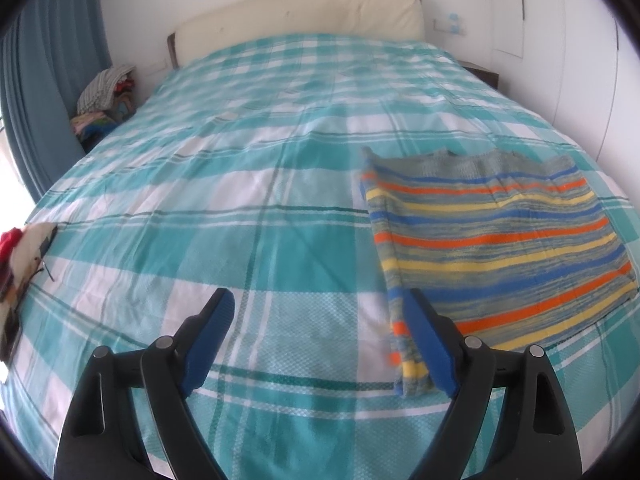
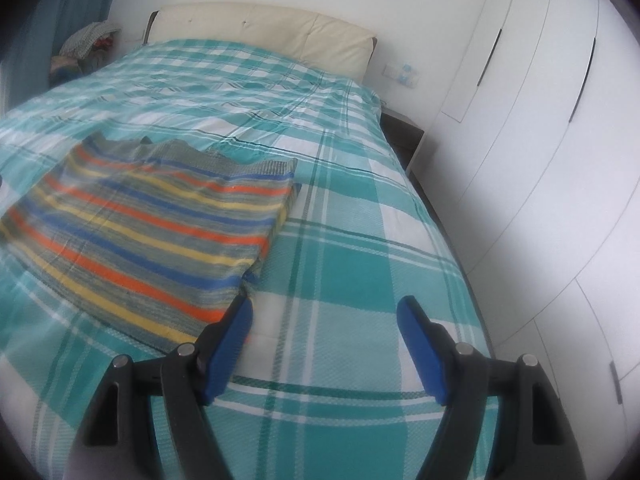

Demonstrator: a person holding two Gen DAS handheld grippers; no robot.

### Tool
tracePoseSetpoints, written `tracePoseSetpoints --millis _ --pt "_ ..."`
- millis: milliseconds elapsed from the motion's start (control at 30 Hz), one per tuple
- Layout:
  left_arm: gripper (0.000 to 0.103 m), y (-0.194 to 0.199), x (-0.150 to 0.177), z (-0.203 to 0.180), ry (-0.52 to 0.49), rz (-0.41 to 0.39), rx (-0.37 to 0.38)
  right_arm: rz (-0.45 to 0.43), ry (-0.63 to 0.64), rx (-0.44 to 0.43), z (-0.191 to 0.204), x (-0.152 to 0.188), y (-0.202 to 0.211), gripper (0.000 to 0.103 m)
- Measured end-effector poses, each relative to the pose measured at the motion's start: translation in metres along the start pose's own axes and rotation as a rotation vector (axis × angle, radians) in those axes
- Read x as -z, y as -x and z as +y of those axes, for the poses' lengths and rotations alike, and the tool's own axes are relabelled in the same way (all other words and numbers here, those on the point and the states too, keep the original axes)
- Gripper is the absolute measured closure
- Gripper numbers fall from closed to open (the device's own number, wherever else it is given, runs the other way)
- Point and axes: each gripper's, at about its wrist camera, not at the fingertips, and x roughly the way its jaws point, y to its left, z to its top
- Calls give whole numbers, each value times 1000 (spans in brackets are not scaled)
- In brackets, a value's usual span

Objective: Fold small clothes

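Note:
A striped knit garment [image 1: 496, 236], grey with orange, yellow and blue bands, lies flat and folded on the teal plaid bedspread [image 1: 248, 184]. In the left wrist view my left gripper [image 1: 320, 300] is open and empty above the bed, its right finger at the garment's near left corner. In the right wrist view the same garment [image 2: 148, 232] lies to the left. My right gripper [image 2: 326, 308] is open and empty, its left finger at the garment's near right corner.
A cream headboard [image 1: 304, 12] stands at the far end. A pile of clothes [image 1: 106, 96] sits beside the bed by the blue curtain [image 1: 44, 80]. More clothes [image 1: 20, 248] lie at the bed's left edge. White wardrobe doors [image 2: 552, 128] line the right side.

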Motion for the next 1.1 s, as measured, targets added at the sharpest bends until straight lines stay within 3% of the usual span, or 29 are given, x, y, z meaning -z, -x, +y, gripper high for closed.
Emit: tracePoseSetpoints --millis 400,533,600,667,800,833,900,967,1100 --pt "16 -1 1 -2 -2 -4 3 8 3 5 -1 0 -4 29" --pt "16 9 4 -15 -42 -24 35 9 -66 -43 -13 -3 -6 29" --pt "16 22 9 -34 -99 -29 110 1 -123 -115 -27 -8 -10 29" --pt "14 34 16 -65 -174 -30 231 17 -180 -244 -44 -18 -24 29" --pt "13 40 28 -163 -374 -3 424 135 -365 -635 -71 -42 -86 29" --pt "13 39 31 -191 -423 -6 457 183 -392 -690 -69 -46 -105 29" --pt "13 33 36 -244 -528 -20 499 243 -432 -751 -65 -50 -138 29" --pt "16 22 39 -291 -605 -8 520 250 -495 -791 -61 -47 -161 30" --pt "31 4 36 -345 -663 -5 522 263 -580 -868 -56 -46 -195 34"
